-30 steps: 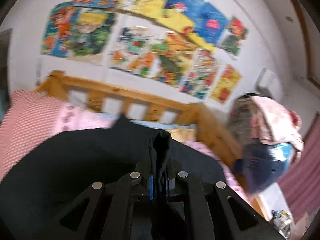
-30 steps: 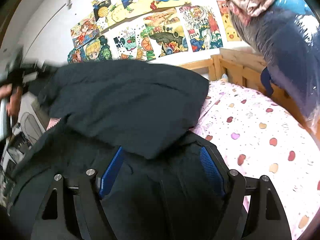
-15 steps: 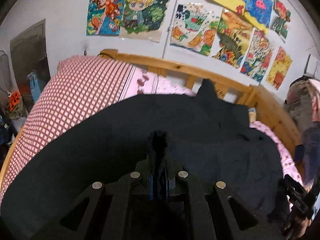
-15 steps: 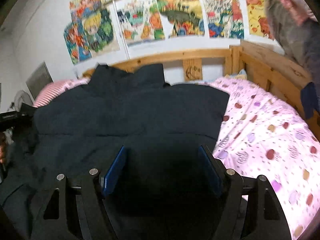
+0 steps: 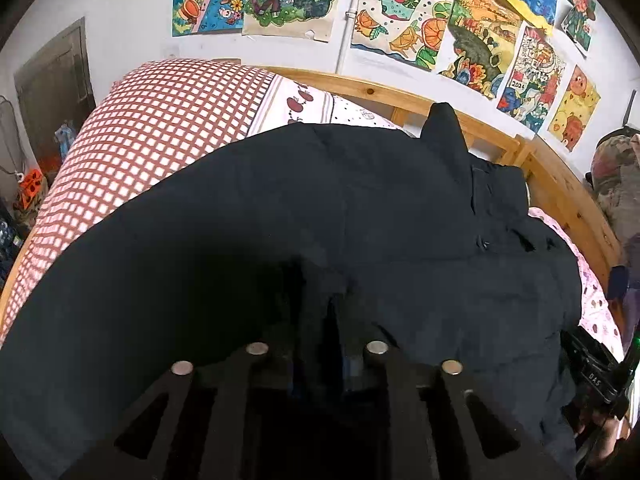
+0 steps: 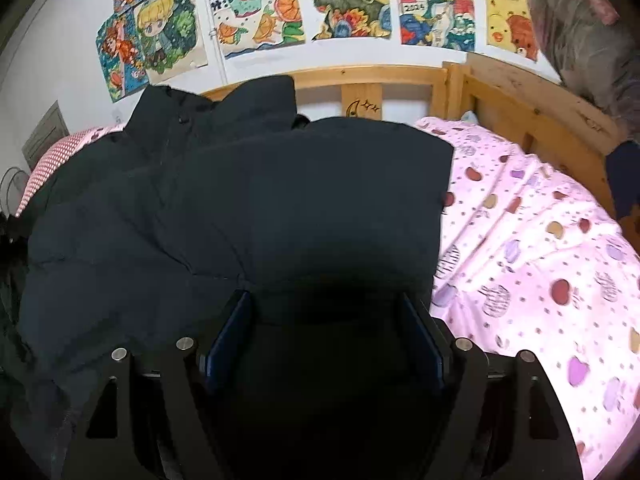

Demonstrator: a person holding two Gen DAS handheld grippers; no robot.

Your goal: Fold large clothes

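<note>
A large black padded jacket [image 5: 360, 208] lies spread on the bed, its collar [image 5: 444, 128] pointing at the headboard. My left gripper [image 5: 322, 308] sits low on the jacket's near left part. Its fingers stand only a narrow gap apart, and dark cloth fills that gap. In the right wrist view the same jacket [image 6: 240, 200] covers the left and middle of the bed. My right gripper [image 6: 326, 320] is open just above the near right edge, its blue pads [image 6: 228, 328] wide apart with nothing pinched between them.
A pink sheet with apple prints [image 6: 540, 240] shows to the right of the jacket. A red-checked pillow [image 5: 152, 120] lies at the left. A wooden headboard [image 6: 372, 76] and side rail [image 6: 532, 104] border the bed. Clothes [image 6: 580, 28] hang at the right.
The jacket was held up in the air and now lies flat on the bed. Both grippers came down with it. The left fingers have parted slightly.
</note>
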